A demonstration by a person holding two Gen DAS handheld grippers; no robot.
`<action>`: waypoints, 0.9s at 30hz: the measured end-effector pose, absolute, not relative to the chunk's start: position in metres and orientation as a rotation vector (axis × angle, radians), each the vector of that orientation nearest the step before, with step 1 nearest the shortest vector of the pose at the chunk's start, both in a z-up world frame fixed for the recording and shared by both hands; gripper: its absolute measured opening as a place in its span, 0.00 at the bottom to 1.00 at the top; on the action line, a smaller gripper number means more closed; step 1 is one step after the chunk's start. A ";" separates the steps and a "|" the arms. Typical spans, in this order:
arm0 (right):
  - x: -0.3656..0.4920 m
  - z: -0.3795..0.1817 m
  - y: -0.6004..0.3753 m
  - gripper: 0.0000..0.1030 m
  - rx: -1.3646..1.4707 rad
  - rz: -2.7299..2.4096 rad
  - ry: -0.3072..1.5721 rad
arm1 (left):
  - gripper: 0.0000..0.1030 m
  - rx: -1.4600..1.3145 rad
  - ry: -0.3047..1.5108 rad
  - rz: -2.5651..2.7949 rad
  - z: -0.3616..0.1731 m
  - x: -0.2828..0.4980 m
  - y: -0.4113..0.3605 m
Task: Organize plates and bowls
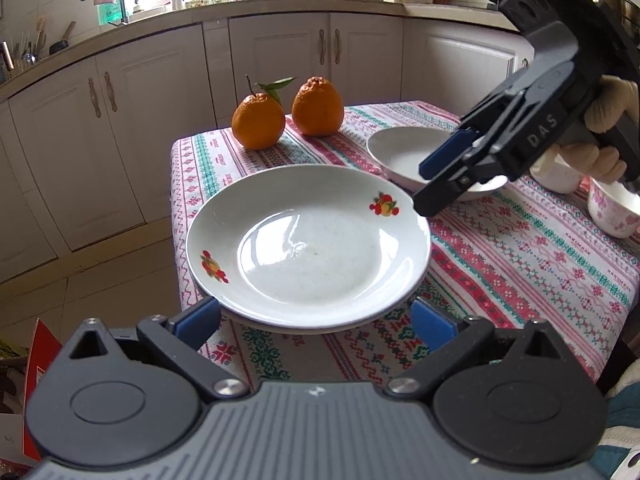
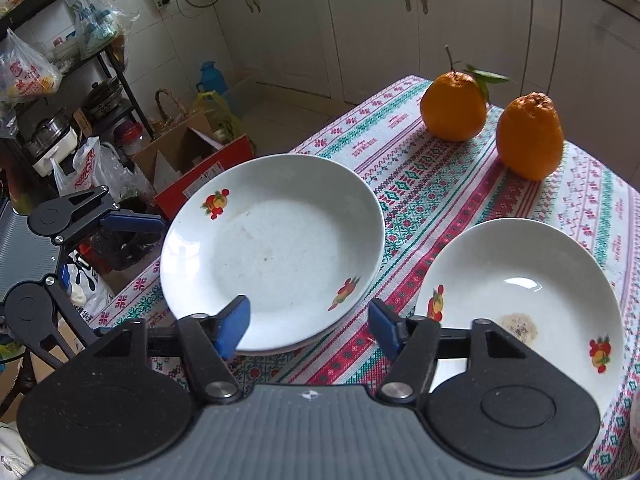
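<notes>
A white plate with fruit prints lies on top of another plate near the table's corner; it also shows in the right wrist view. A second fruit-print dish lies to its right, partly behind the right gripper in the left wrist view. My left gripper is open, its blue pads at the stacked plate's near rim, empty. My right gripper is open above the near edges of both dishes, empty; it shows in the left wrist view.
Two oranges stand at the table's far end on the patterned cloth. A pink-flowered cup and a white cup stand at the right. Kitchen cabinets lie beyond. Boxes and bags crowd the floor.
</notes>
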State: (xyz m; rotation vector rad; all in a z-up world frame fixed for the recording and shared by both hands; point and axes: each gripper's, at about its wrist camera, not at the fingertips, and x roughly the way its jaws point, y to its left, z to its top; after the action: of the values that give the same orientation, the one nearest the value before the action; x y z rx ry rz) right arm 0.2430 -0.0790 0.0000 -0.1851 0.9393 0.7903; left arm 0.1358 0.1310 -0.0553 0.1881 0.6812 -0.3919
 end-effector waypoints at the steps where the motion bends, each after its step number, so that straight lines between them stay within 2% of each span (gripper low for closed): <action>1: 0.237 0.003 -0.083 0.87 -0.178 0.782 0.917 | 0.98 0.183 0.674 -0.390 -0.053 0.133 0.130; 6: 0.198 0.019 -0.102 1.00 -0.173 0.688 0.805 | 0.99 0.181 0.615 -0.386 -0.041 0.112 0.115; 12: 0.147 0.029 -0.130 1.00 -0.159 0.558 0.717 | 0.99 0.181 0.573 -0.440 -0.035 0.092 0.087; 27: 0.054 0.017 -0.226 1.00 -0.087 0.233 0.647 | 0.99 0.211 0.573 -0.616 -0.048 0.066 -0.003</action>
State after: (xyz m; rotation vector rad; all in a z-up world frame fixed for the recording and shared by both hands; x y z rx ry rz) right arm 0.0538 -0.2262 0.0166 -0.0866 0.6470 0.2328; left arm 0.0665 -0.0035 -0.0476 0.2106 0.5733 -0.6162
